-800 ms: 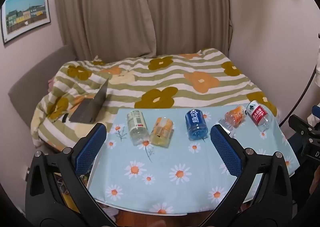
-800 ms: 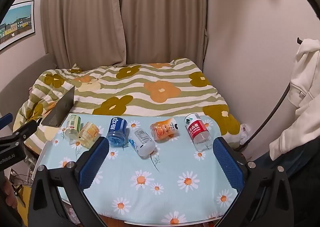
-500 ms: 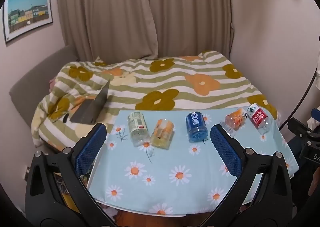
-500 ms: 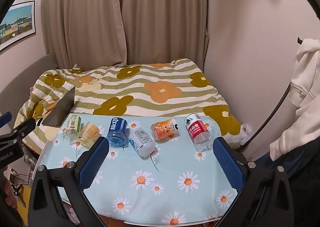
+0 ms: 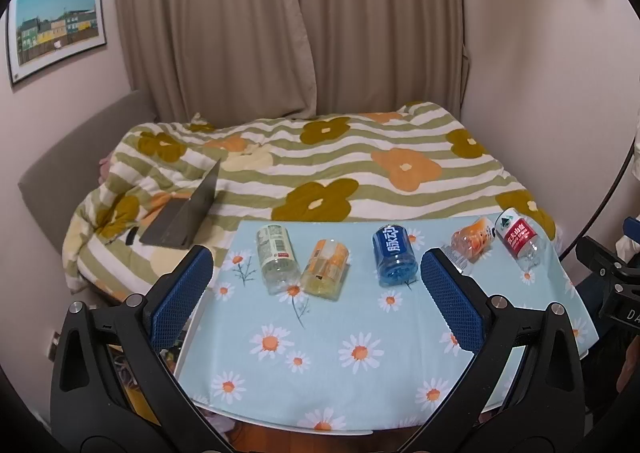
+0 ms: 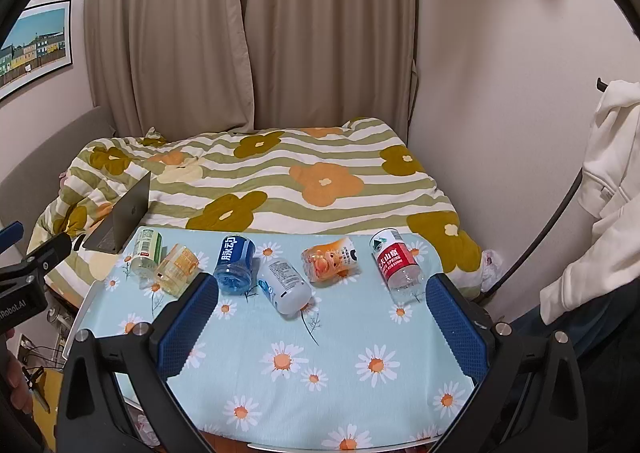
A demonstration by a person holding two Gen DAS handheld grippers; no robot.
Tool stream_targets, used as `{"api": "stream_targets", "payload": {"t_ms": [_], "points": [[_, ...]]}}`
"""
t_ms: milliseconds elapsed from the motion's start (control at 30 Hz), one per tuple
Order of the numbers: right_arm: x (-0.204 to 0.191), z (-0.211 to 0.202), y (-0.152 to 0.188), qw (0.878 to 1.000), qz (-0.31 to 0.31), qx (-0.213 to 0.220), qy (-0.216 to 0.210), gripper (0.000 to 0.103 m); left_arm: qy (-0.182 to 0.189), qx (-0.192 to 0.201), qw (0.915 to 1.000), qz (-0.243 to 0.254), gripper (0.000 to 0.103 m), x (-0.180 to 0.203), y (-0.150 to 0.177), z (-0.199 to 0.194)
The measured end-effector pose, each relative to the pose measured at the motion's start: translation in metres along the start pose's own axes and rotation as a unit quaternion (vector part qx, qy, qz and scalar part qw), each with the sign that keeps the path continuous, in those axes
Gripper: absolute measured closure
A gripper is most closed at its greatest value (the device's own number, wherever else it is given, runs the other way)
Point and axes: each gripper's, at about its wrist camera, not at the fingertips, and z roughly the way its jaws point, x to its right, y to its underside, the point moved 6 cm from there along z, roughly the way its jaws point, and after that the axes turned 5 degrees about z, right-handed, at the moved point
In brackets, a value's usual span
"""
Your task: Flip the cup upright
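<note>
Several cut-bottle cups lie on their sides in a row on the daisy-cloth table [image 5: 340,373]: green-label [image 5: 276,257], yellow-orange [image 5: 326,267], blue [image 5: 394,255], orange [image 5: 472,239], red-label [image 5: 520,241]. The right wrist view shows the same row, blue [image 6: 236,263], orange [image 6: 330,261], red-label [image 6: 396,263], plus a white cup [image 6: 285,284] that the left view's right finger hides. My left gripper [image 5: 316,289] is open and empty above the table's near half. My right gripper [image 6: 320,317] is open and empty, also short of the row.
A bed with a striped flower quilt [image 5: 320,173] lies behind the table, with an open laptop [image 5: 184,213] on it. Curtains and walls stand beyond. A white hoodie [image 6: 600,193] hangs at the right. The table's front edge [image 6: 320,447] is near.
The left wrist view has drifted slightly, with the cups shifting a little in frame. The right wrist view is nearly unchanged. Both grippers stay open.
</note>
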Motion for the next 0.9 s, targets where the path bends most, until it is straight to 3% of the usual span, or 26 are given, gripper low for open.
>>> {"api": "stream_targets", "payload": {"t_ms": [900], "points": [[-0.001,0.000,0.003,1.000,0.001,-0.001,0.000,0.000,0.000,-0.005,0.9998,-0.016,0.000,-0.004,-0.001,0.011]]}}
